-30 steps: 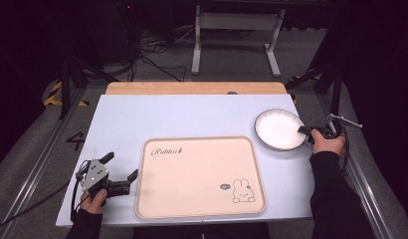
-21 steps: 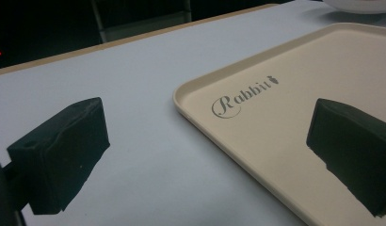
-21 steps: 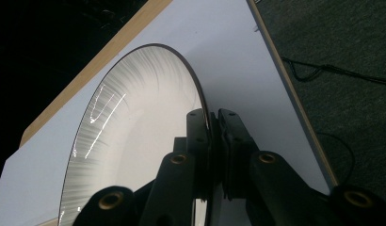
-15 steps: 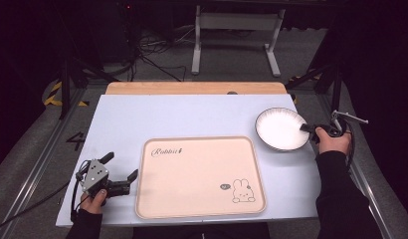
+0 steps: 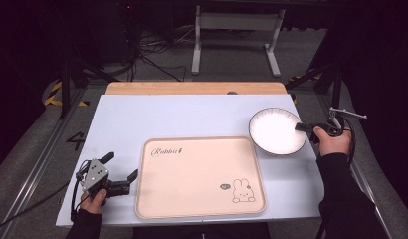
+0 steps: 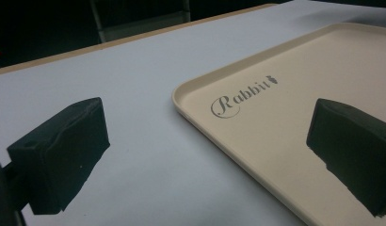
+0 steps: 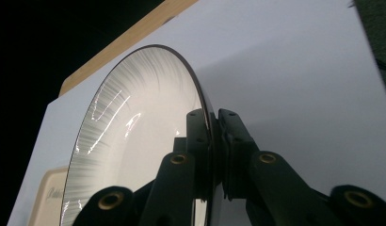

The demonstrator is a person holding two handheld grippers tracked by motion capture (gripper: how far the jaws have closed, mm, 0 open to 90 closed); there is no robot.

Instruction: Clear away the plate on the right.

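A white plate with a dark rim hangs a little above the right side of the table, and my right gripper is shut on its right edge. In the right gripper view the plate stands edge-on with its rim pinched between the two black jaws of the right gripper. A beige tray with a rabbit drawing lies at the front centre. My left gripper rests open at the front left, just beside the tray's left rim. Between its spread jaws the left gripper shows the tray's corner and bare table.
The pale blue table top has a wooden strip along its far edge. A metal stand and cables lie on the floor beyond. Floor rails run along both sides of the table.
The plate has risen slightly and shifted a little to the right with my right gripper. The left gripper has stayed where it was.
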